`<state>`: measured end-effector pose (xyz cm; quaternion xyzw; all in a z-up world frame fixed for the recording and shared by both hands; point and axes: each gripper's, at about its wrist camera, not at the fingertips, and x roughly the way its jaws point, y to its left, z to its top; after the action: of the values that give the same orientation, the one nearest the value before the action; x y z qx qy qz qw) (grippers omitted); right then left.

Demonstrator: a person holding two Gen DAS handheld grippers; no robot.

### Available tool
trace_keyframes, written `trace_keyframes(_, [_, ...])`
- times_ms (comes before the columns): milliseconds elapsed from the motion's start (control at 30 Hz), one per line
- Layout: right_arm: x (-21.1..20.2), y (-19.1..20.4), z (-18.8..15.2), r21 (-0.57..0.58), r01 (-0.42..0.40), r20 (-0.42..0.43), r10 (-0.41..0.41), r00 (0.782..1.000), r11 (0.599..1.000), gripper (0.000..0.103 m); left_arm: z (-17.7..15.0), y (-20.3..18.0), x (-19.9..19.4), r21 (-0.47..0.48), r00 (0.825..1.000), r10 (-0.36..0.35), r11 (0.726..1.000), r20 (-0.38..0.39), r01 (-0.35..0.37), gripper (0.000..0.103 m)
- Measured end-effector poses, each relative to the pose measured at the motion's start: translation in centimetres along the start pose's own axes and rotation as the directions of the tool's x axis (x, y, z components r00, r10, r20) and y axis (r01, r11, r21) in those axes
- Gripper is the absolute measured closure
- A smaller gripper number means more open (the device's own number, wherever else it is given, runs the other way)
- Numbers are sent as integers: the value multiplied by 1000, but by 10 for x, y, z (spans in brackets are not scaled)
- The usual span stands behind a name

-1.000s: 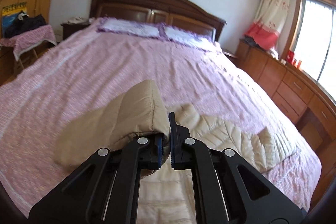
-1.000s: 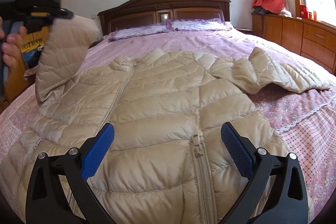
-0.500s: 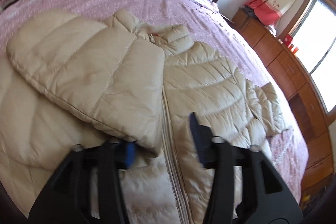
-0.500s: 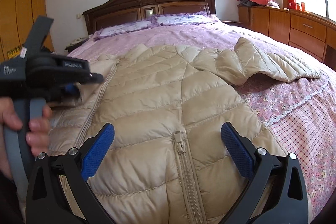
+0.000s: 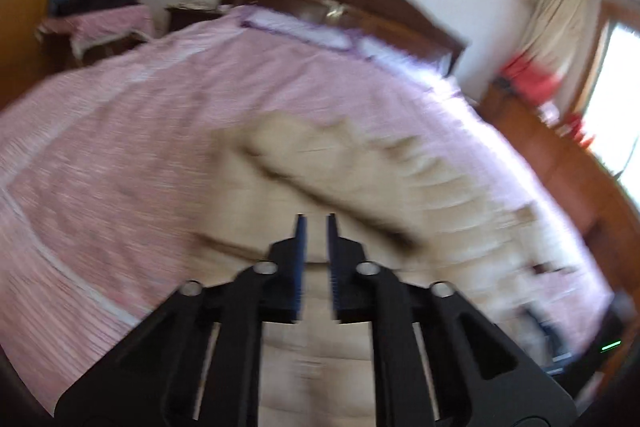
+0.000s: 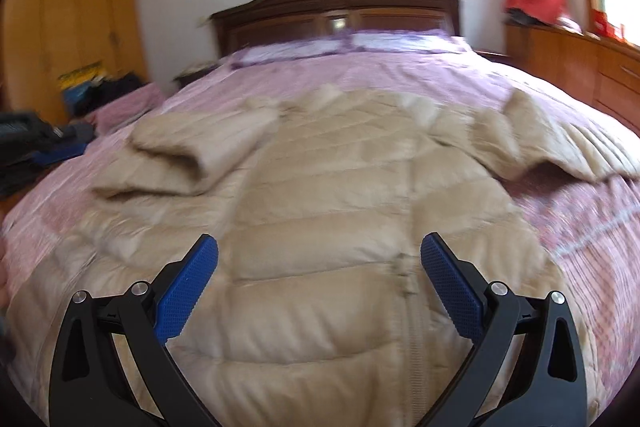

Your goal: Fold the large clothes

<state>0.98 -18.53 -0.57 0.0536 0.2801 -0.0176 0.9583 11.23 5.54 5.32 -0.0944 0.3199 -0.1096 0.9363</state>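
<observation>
- The beige puffer jacket lies front-up on the bed, zipper running straight out ahead of my right claw, collar at the far end toward the headboard.
- The sleeve on the left side is folded in across the chest. It sits ahead and left of the right claw, doubled over on the body panel. I read that as the first fold done, narrowing the jacket before the body is folded.
- The other sleeve is spread out ahead and to the right of the right claw, partly on the bedspread. I judge it the next piece to bring in.
- My left claw has just been closing. The blue pads stand nearly together with only a thin slit between them, and nothing is caught there. The folded sleeve lies just ahead of its tips, so the cloth has been let go. This view is badly smeared, so finer detail is lost.
- My right claw hovers over the lower front of the jacket with its jaws spread wide and nothing between them. It looks ready to reach for the loose sleeve.
- The left claw also shows at the far left edge of the right-wrist view, clear of the jacket.
</observation>
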Motion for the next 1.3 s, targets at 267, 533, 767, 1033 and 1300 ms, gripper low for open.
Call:
trace_keyframes(267, [44, 114, 69, -389, -92, -139, 41, 990, 917, 14, -1, 72, 68, -194, 984, -120, 977, -130, 93, 102])
trace_keyframes(533, [177, 190, 114, -632, -101, -311, -133, 941, 768, 14, -10, 67, 94, -222, 977, -153, 968, -150, 118, 102])
trace_keyframes(767, [190, 188, 130, -713, 64, -215, -305, 928, 698, 58, -15, 77, 95, -248, 974, -170, 960, -153, 128, 102])
trace_keyframes(1033, [169, 101, 170, -571, 248, -172, -409, 896, 783, 66, -22, 80, 92, -257, 975, -169, 958, -148, 127, 102])
trace_keyframes(1300, [157, -3, 136, -356, 221, -332, -344, 878, 908, 79, -25, 78, 90, -255, 973, -172, 958, -151, 130, 102])
